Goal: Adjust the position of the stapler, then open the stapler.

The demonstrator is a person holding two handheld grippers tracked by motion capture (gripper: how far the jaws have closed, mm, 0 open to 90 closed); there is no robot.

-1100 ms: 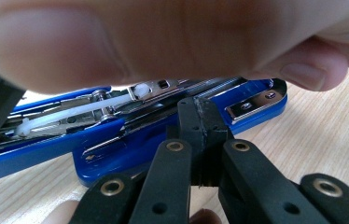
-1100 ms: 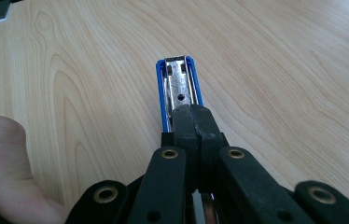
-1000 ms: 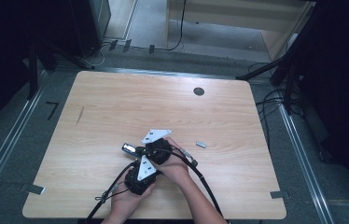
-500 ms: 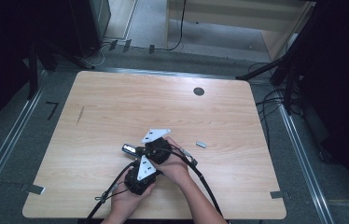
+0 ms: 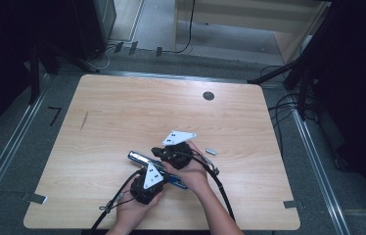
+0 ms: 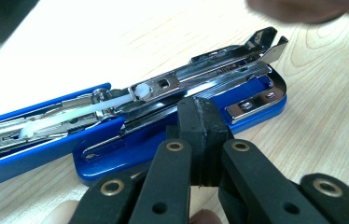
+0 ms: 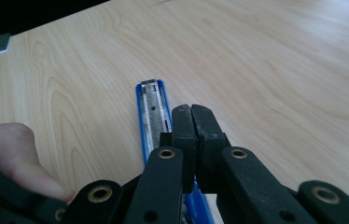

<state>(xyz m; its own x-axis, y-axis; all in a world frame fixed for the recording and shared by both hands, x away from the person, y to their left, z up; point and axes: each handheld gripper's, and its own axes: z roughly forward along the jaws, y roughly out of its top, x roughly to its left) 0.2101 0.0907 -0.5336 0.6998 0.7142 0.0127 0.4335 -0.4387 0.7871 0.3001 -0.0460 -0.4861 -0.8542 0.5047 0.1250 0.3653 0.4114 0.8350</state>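
A blue stapler (image 5: 138, 156) lies swung open on the wooden table (image 5: 122, 112). In the left gripper view its blue base (image 6: 163, 144) and silver staple channel (image 6: 210, 74) lie just beyond my left gripper (image 6: 199, 116), whose pads meet with nothing between them. My right gripper (image 7: 192, 121) is also shut and empty. It hovers over the stapler's long blue arm (image 7: 153, 107) and points along it. In the high view the left gripper (image 5: 159, 170) and right gripper (image 5: 157, 151) crowd together over the stapler, held by two hands.
A small grey strip (image 5: 211, 151) lies on the table just right of the hands. A black round grommet (image 5: 208, 96) sits near the far edge. Grey tape (image 5: 34, 198) marks the near left corner, and cables trail off the near edge.
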